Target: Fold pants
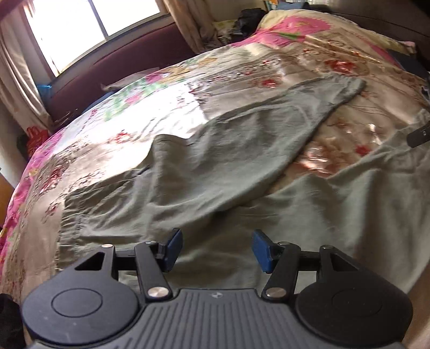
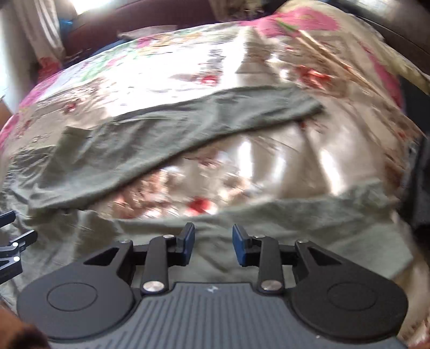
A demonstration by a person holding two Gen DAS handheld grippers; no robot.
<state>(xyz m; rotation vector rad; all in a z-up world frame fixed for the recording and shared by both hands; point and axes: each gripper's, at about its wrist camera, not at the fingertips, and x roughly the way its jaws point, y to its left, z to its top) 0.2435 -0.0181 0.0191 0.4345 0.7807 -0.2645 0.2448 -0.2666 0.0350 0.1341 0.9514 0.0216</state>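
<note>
Grey-green pants (image 1: 215, 161) lie spread on a floral bedspread (image 1: 134, 112), the two legs splayed apart in a V. One leg runs to the far right, its hem at the upper right (image 1: 346, 86). The other leg lies near the bed's front edge (image 2: 309, 217). My left gripper (image 1: 215, 249) is open and empty, just above the crotch and waist area. My right gripper (image 2: 213, 244) is open and empty over the near leg. The far leg also shows in the right wrist view (image 2: 188, 126). The right gripper's edge shows at the right in the left wrist view (image 1: 419, 134).
A dark red headboard (image 1: 121, 64) and a bright window (image 1: 80, 26) with curtains stand beyond the bed. A pillow (image 1: 309, 24) in matching floral cloth lies at the far right. The left gripper's edge shows at the left in the right wrist view (image 2: 13, 247).
</note>
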